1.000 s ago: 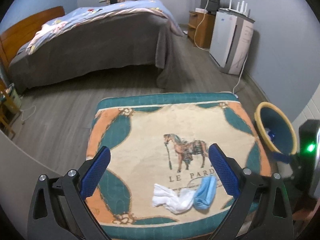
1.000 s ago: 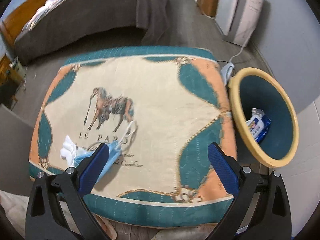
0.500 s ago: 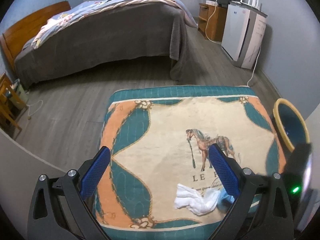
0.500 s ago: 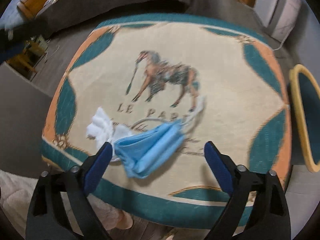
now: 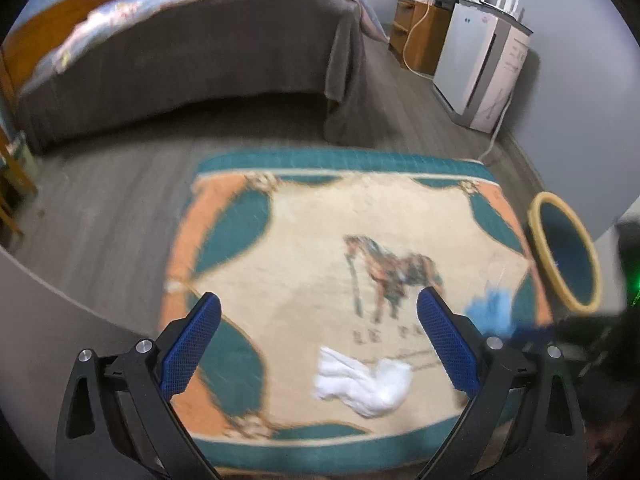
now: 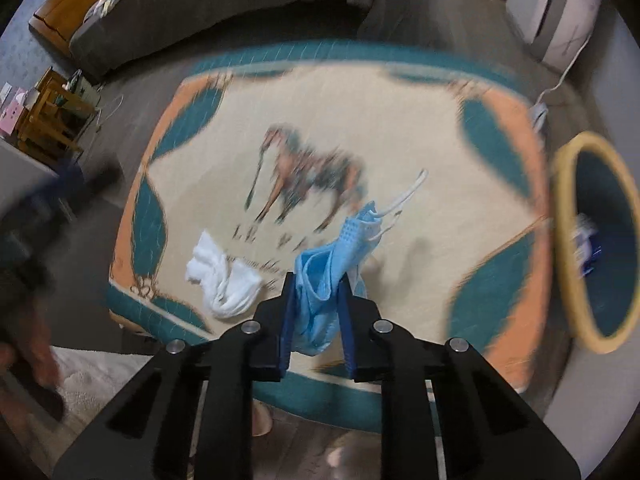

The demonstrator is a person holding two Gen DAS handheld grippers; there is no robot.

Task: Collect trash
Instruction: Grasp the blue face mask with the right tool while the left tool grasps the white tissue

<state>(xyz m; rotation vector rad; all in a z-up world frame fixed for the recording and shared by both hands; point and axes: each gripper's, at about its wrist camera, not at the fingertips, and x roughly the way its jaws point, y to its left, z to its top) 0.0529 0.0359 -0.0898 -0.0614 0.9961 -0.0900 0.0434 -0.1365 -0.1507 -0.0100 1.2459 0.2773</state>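
My right gripper is shut on a light blue face mask and holds it above the horse-print cushion, ear loops dangling. The mask also shows in the left wrist view, blurred. A crumpled white tissue lies on the cushion near its front edge, left of the mask; it also shows in the left wrist view. My left gripper is open and empty above the cushion's front, the tissue between its fingers. A blue bin with a yellow rim stands right of the cushion and holds a wrapper.
A bed with a grey cover stands beyond the cushion. A white appliance and a wooden cabinet line the right wall. A cable runs along the floor. Small wooden furniture stands at the left.
My right gripper has closed on the blue mask and lifted it off the cushion toward the right. The left gripper has shifted, staying open. The tissue has not moved.
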